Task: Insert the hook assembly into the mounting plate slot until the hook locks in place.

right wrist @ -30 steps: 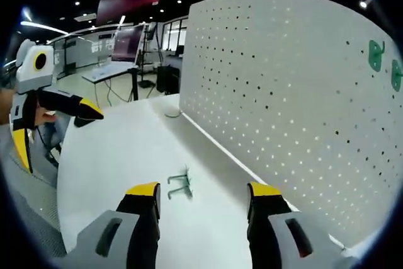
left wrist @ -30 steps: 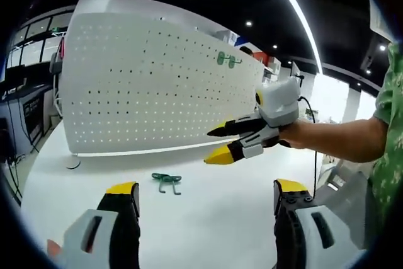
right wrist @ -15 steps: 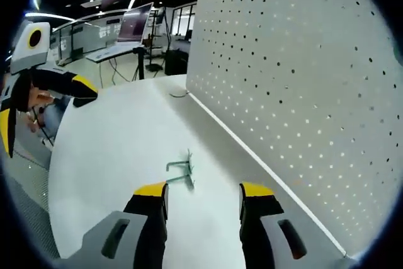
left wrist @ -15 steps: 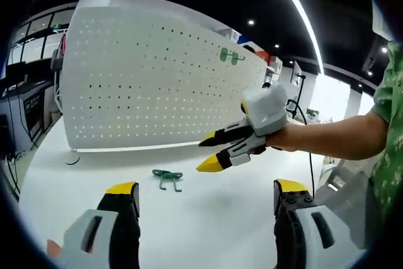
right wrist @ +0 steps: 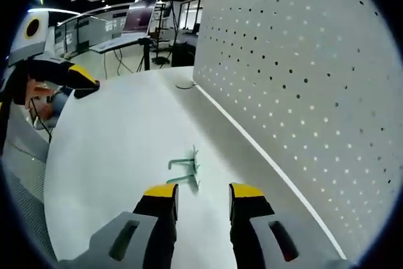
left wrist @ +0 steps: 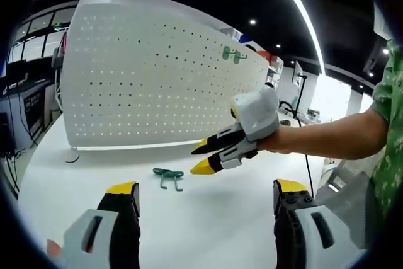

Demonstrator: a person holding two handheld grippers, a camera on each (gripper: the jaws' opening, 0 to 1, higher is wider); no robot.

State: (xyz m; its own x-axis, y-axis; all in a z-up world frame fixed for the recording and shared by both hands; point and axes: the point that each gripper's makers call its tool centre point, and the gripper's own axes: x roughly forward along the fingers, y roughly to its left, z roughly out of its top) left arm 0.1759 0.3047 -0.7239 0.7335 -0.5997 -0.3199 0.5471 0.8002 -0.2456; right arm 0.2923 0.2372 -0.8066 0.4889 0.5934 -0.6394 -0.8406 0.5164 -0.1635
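Your right gripper (right wrist: 203, 192), jaws narrowed but holding nothing, hovers just short of the green hook assembly (right wrist: 186, 171) lying flat on the white table (right wrist: 113, 149), its two prongs pointing away from the pegboard (right wrist: 302, 74). Your left gripper (left wrist: 200, 194) stands wide open, well back from the hook.

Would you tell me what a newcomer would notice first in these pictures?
The big white pegboard standing on the table, with green hooks already hung near its top. Then the right gripper, jaws open, reaching toward the loose green hook lying in front of the board.
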